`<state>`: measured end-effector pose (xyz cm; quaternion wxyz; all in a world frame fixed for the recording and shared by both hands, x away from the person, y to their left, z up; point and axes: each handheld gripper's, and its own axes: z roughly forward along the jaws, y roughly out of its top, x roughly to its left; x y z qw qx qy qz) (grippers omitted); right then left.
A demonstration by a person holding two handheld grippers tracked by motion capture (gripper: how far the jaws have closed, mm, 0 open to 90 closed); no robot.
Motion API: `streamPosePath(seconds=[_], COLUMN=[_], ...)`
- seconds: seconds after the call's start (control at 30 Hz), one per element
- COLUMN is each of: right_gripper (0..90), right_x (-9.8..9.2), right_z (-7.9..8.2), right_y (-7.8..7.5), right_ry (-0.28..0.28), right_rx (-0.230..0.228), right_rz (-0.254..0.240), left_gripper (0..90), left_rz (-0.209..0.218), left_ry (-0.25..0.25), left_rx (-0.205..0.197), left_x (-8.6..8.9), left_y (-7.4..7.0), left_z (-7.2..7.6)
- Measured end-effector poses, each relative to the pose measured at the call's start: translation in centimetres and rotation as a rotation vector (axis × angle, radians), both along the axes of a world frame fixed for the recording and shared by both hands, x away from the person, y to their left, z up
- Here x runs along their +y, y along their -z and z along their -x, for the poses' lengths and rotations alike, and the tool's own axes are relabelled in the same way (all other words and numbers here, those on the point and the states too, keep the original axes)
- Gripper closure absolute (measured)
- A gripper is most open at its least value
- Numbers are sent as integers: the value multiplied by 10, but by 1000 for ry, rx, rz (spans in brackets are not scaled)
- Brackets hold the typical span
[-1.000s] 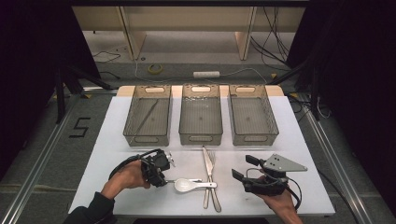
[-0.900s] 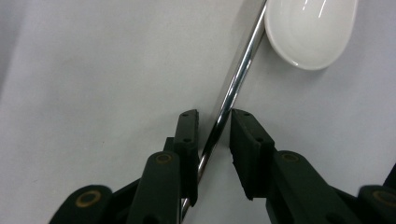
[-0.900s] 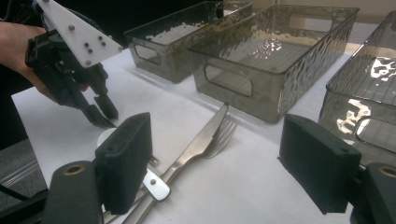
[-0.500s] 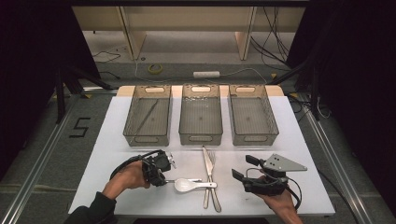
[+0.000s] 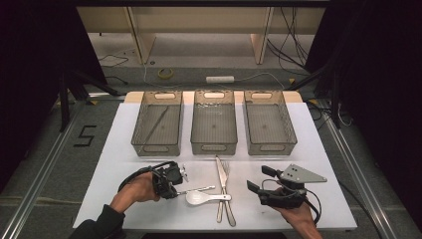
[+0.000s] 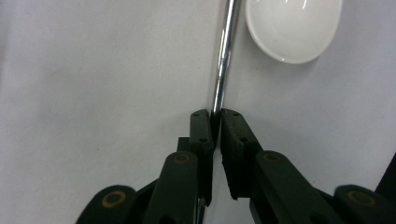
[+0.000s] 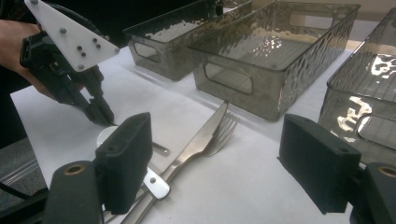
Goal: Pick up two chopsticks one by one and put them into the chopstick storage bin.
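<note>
This was a lab recording bay, not a home: beyond the left gripper [image 5: 178,185] a white table [image 5: 124,144] stood on grey floor between metal rails [image 5: 42,172], with black curtains [image 5: 35,64] either side and loose cables [image 5: 149,74] and a power strip [image 5: 220,79] behind.

We see bare desk [image 5: 124,149] at nine o'clock; three bins [image 5: 214,127] block twelve, cutlery [image 5: 224,184] centre.

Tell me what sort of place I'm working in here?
Most likely a lab or recording bench, not a kitchen: a white table set on a metal rail frame, loose cables and a power strip on the floor behind, and three empty-looking smoky plastic bins lined up above cutlery for sorting.
</note>
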<state>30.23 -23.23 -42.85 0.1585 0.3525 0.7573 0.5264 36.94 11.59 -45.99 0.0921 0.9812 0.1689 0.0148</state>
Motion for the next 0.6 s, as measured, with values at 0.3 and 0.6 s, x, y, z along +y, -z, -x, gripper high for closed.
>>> streamPosePath(seconds=[0.3, 0.6], right_gripper=[266, 266], right_x=[0, 0], right_z=[0, 0], right_y=[0, 0], right_ry=[0, 0], right_rx=[-1, 0], right_rz=[0, -1], left_gripper=[849, 852], left_rz=[8, 47], left_ry=[13, 9], left_rx=[5, -1], left_x=[0, 4], left_y=[0, -3], left_z=[1, -1])
